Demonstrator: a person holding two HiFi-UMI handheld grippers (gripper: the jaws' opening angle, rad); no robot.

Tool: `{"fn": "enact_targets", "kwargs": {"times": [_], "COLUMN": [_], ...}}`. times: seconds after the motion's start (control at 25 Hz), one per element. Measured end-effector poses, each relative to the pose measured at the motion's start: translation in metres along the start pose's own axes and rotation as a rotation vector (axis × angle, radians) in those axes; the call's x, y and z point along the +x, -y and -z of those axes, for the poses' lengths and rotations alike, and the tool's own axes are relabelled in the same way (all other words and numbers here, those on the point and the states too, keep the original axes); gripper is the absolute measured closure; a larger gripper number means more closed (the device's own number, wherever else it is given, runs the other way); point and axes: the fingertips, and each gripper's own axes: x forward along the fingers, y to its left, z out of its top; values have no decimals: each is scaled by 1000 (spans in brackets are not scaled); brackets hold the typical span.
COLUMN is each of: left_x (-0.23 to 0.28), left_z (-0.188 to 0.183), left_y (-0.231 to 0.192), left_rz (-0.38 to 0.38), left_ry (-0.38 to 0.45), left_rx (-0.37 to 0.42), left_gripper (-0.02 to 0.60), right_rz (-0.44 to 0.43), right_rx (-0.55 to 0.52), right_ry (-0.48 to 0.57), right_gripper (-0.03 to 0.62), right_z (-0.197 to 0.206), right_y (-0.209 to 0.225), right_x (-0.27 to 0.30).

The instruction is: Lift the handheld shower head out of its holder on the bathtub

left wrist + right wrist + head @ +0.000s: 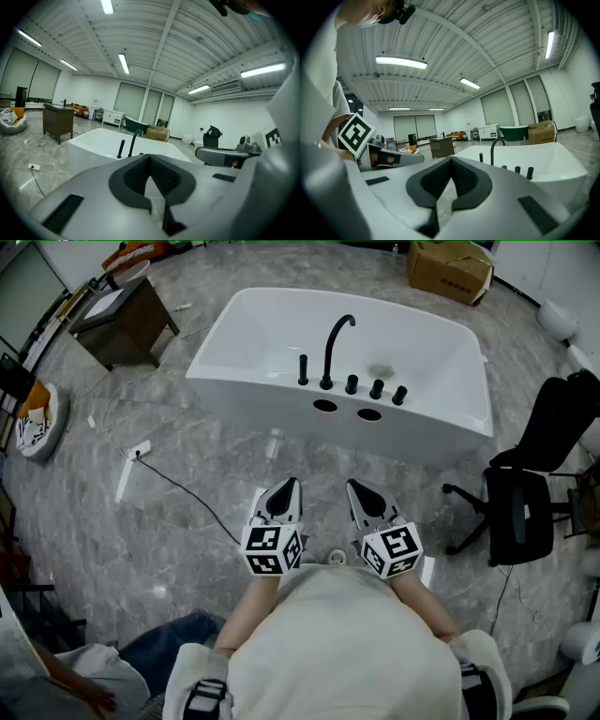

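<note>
Two grippers sit side by side low in the head view, noses toward 12 o'clock: the left gripper [289, 491] and the right gripper [359, 493]. In each gripper's own view the dark pads meet at the tip with nothing between them. Both are closed and empty, well apart from the tub.

One white freestanding bathtub [281, 310] stands at 12 o'clock from them. A row of five black fittings runs along its near rim:
- One handheld shower head [303, 369], a slim upright rod at the row's left end, is seated on the rim.
- One tall gooseneck spout [330, 348] is just beside it at its 3 o'clock.
- Three short knobs [376, 388] follow further along.

Below the row, the tub's front wall has two oval openings [325, 406].

Around the tub, taken from the grippers:
- One dark wooden cabinet [127, 320] is at 10 o'clock.
- One cardboard box [450, 268] is at 1 o'clock.
- One black office chair [530, 493] is at 3 o'clock.
- One white socket block [139, 450] lies on the floor between 9 and 10 o'clock, with a black cable trailing from it.
- A second person's leg in jeans [164, 648] shows at 7 o'clock.

The floor [216, 474] is glossy grey stone-pattern tile. The room is large and white-walled — the gripper views show a ribbed white ceiling [154, 47] with strip lights, tall blinds along the far wall, and one dark green tub [130, 123] in the distance.
</note>
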Motion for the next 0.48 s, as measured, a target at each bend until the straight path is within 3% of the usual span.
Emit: {"fn": "enact_targets", "kwargs": {"times": [0.48], "left_x": [1], "left_z": [3], "left_y": [8], "left_rz": [-4], "left_ry": [-3], "left_rx": [-17], "left_gripper": [561], "right_rz": [-19], "right_rx": [4], "right_ry": [9], "right_gripper": [574], "right_z": [-2], "right_y": [3], "right_x": [-7]}}
